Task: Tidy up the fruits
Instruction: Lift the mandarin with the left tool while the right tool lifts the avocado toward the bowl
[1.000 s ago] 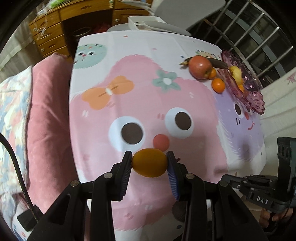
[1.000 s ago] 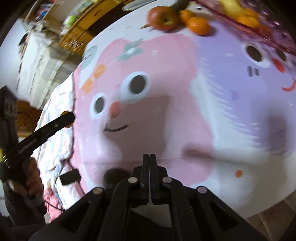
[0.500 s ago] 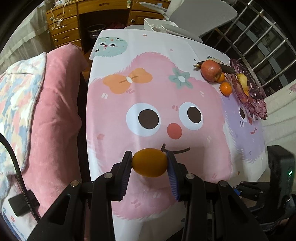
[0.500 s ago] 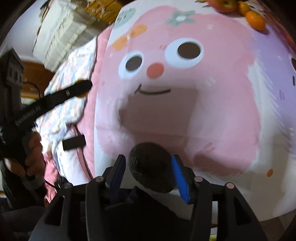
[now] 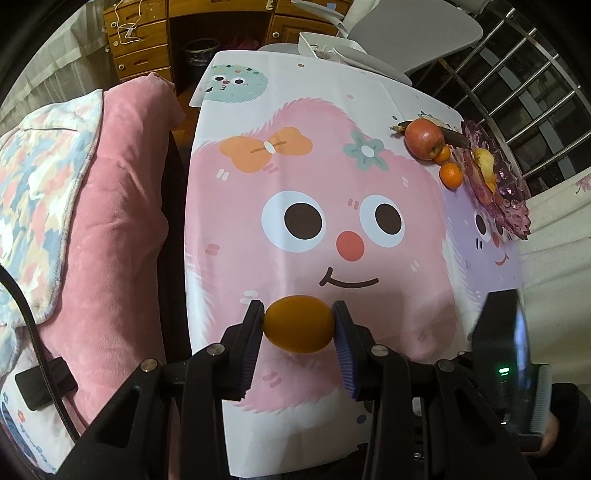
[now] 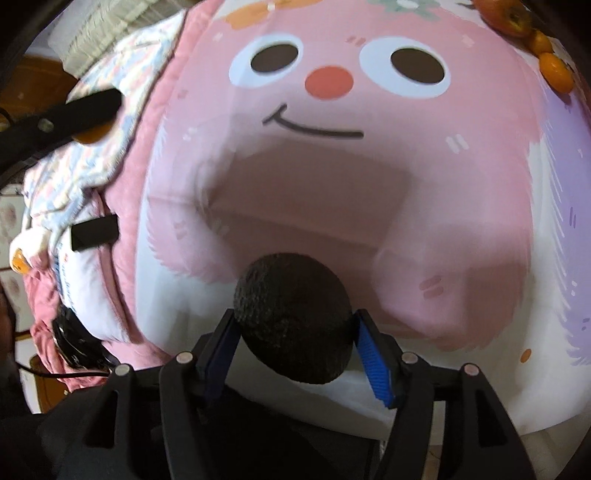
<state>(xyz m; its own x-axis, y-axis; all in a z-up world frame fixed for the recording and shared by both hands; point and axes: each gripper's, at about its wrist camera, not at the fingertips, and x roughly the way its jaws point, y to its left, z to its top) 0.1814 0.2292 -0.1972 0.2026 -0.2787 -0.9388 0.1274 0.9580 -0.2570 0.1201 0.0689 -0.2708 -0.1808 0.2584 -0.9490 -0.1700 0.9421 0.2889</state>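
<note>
My left gripper point(image 5: 298, 332) is shut on a small oval orange fruit point(image 5: 299, 324), held above the near part of the cartoon tablecloth point(image 5: 314, 177). In the right wrist view a dark, bumpy avocado point(image 6: 293, 317) sits between the fingers of my right gripper point(image 6: 295, 319) at the table's near edge. Those jaws are opening, and a thin gap shows beside the blue right pad point(image 6: 373, 362). At the far right a purple glass plate point(image 5: 511, 184) holds a yellow fruit point(image 5: 484, 160). Beside it lie a red apple point(image 5: 423, 138), two small oranges point(image 5: 451, 174) and a dark banana point(image 5: 454, 137).
A pink blanket and a patterned quilt point(image 5: 48, 184) lie along the table's left side. Wooden drawers point(image 5: 140, 48) and a grey chair point(image 5: 413, 29) stand behind the table. Metal window bars point(image 5: 524, 92) are at the back right. A hand holds the right gripper's body point(image 5: 502, 332).
The right gripper went from shut to open and came down around the avocado. The left gripper, still gripping the orange fruit, drew back toward the table's near edge.
</note>
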